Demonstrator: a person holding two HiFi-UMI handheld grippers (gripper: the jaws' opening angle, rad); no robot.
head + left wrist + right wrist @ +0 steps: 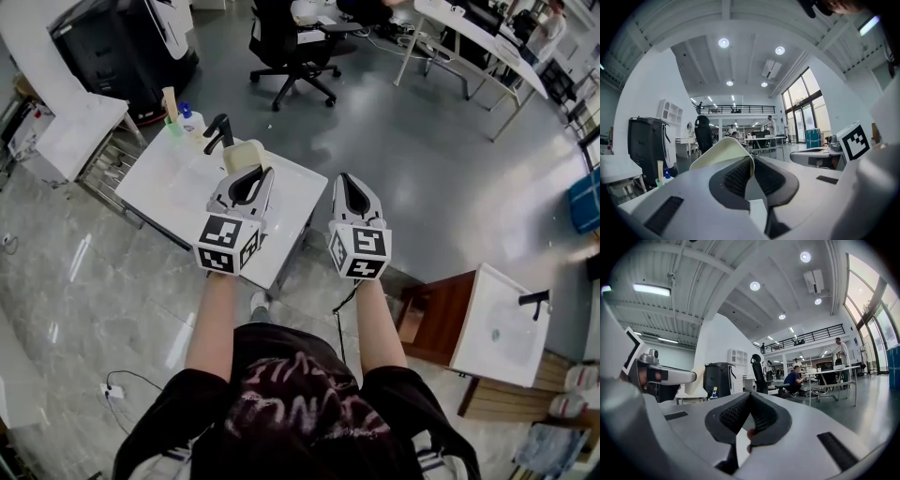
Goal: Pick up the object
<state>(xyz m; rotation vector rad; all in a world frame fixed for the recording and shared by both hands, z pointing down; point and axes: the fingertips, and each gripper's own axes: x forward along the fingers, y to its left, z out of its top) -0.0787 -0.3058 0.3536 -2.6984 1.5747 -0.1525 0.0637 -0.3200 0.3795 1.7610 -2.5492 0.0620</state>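
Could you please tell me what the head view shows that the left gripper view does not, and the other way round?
Only the head view: the person's forearms, the black tap and a second basin at the right. Only the left gripper view: ceiling lights and a railed balcony. Both: the left gripper shut on a cream pad.

A person (295, 394) in a black short-sleeved T-shirt (281, 422) with pale pink lettering fills the lower centre of the head view. The left gripper (247, 178) and right gripper (352, 184) have pale grey shells, black ribbed pads (737, 177) and cubes (228, 246) bearing black-and-white square markers.
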